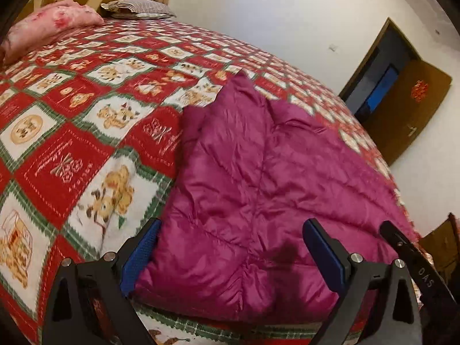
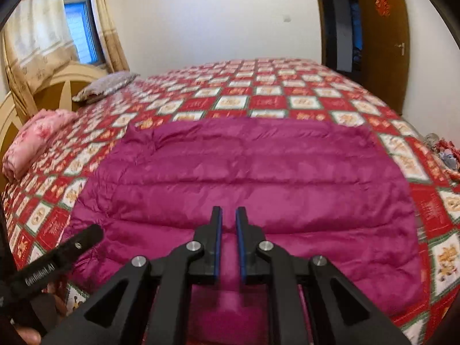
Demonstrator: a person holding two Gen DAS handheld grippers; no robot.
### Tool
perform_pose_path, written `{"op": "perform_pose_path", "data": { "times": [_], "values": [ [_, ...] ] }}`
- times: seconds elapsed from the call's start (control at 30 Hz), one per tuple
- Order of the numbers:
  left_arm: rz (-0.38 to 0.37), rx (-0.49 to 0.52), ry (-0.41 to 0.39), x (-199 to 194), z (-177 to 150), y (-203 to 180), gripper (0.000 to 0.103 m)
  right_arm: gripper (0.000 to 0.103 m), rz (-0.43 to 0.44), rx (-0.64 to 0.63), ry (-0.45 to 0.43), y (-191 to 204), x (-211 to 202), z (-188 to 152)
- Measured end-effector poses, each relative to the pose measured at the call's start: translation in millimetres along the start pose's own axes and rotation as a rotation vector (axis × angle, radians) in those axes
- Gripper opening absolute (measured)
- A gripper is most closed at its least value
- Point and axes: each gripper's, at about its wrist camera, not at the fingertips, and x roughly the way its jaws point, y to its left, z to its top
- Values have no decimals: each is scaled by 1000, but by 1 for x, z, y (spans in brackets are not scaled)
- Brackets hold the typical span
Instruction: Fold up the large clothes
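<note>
A magenta quilted down jacket (image 1: 258,178) lies spread flat on the red and white patchwork bedspread (image 1: 86,109), near the bed's front edge. My left gripper (image 1: 234,247) stands wide open above the jacket's near corner, its blue pads (image 1: 142,251) apart on either side and gripping nothing. My right gripper (image 2: 229,230) hovers over the near middle of the jacket (image 2: 244,172), its jaws a narrow gap apart with nothing between them. One black finger of the right gripper (image 1: 399,241) shows in the left wrist view, and one of the left gripper (image 2: 83,240) in the right wrist view.
A folded pink blanket (image 2: 34,143) and a grey pillow (image 2: 106,86) lie by the headboard (image 2: 57,86) at the far left. A brown door (image 2: 382,37) stands open at the far right, and a curtained window (image 2: 77,28) is behind the headboard. Small items (image 2: 444,149) sit at the bed's right edge.
</note>
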Motion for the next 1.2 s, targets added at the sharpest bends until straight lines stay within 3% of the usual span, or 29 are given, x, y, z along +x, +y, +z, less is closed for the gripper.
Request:
{"op": "perform_pose_path", "data": {
  "times": [0.13, 0.37, 0.4, 0.43, 0.47, 0.53, 0.73, 0.93, 1.1, 1.2],
  "values": [
    [-29, -52, -18, 3, 0, 4, 98, 15, 3, 6, 38, 2, 18, -16],
    [-239, -176, -49, 4, 8, 3, 97, 14, 85, 104, 75, -17, 27, -21],
    [-247, -156, -52, 3, 11, -2, 87, 14, 100, 123, 76, -19, 27, -22],
    [-245, -125, -59, 2, 13, -8, 66, 14, 114, 141, 76, -22, 27, -23],
    [-242, -99, -64, -1, 15, -13, 57, 14, 125, 155, 77, -23, 28, -24],
    [-248, -43, -85, -6, 23, -26, 27, 14, 133, 173, 81, -23, 28, -24],
    [-357, 43, -118, -24, 45, -53, 14, 14, 160, 228, 106, -26, 26, -24],
    [-437, 254, -157, -61, 47, -98, 12, 13, 408, 469, 195, -36, 30, -34],
    [-440, 437, -177, -79, 34, -123, 12, 10, 607, 485, 268, -3, 33, -43],
    [-427, 552, -194, -85, 21, -130, 12, 11, 625, 484, 248, -12, 20, -43]
  ]
}}
